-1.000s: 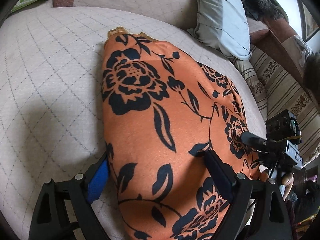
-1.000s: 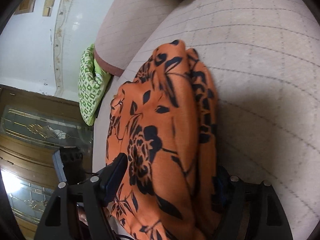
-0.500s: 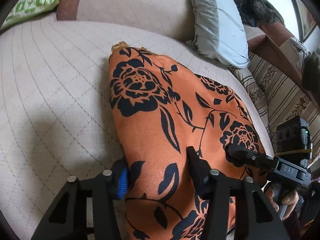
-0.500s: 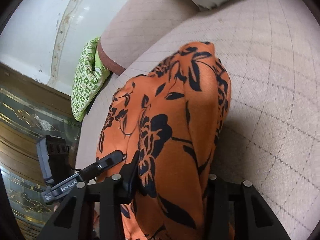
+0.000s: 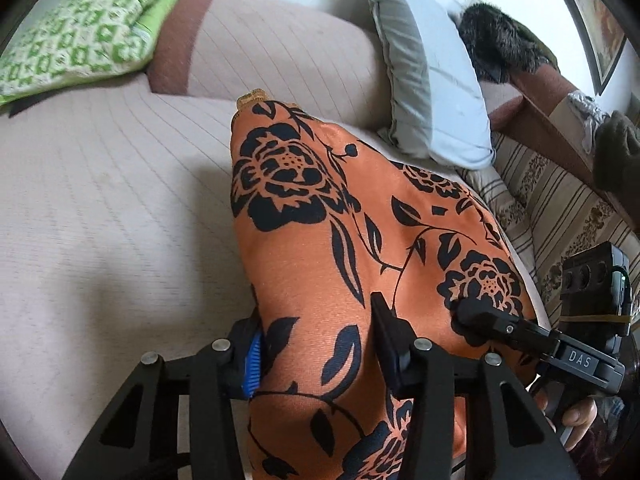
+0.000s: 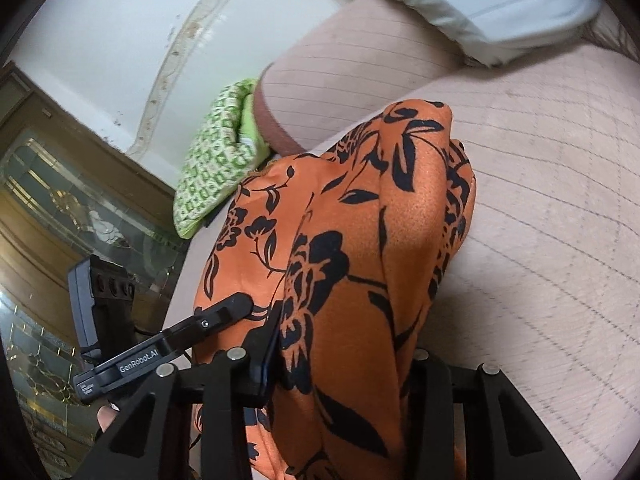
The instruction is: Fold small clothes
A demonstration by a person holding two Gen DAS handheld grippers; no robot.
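An orange garment with black flowers (image 5: 312,208) lies on the beige quilted sofa seat (image 5: 100,200), its near end raised off the seat. My left gripper (image 5: 316,332) is shut on that near end, the cloth bunched between the blue-padded finger and the black one. In the right wrist view the same garment (image 6: 360,208) hangs as a folded ridge, and my right gripper (image 6: 344,344) is shut on its near edge; its right finger is hidden behind the cloth. Each gripper shows in the other's view, side by side on the same edge.
A green patterned cushion (image 5: 80,52) sits at the back left and a grey pillow (image 5: 424,80) leans on the backrest. A dark furry item (image 5: 500,40) and striped fabric (image 5: 560,216) lie to the right. A glass-panelled wooden door (image 6: 60,220) stands beyond the sofa's end.
Both grippers went from wide open around the garment's near edge to shut on it. Both have then risen, lifting that end of the cloth off the seat.
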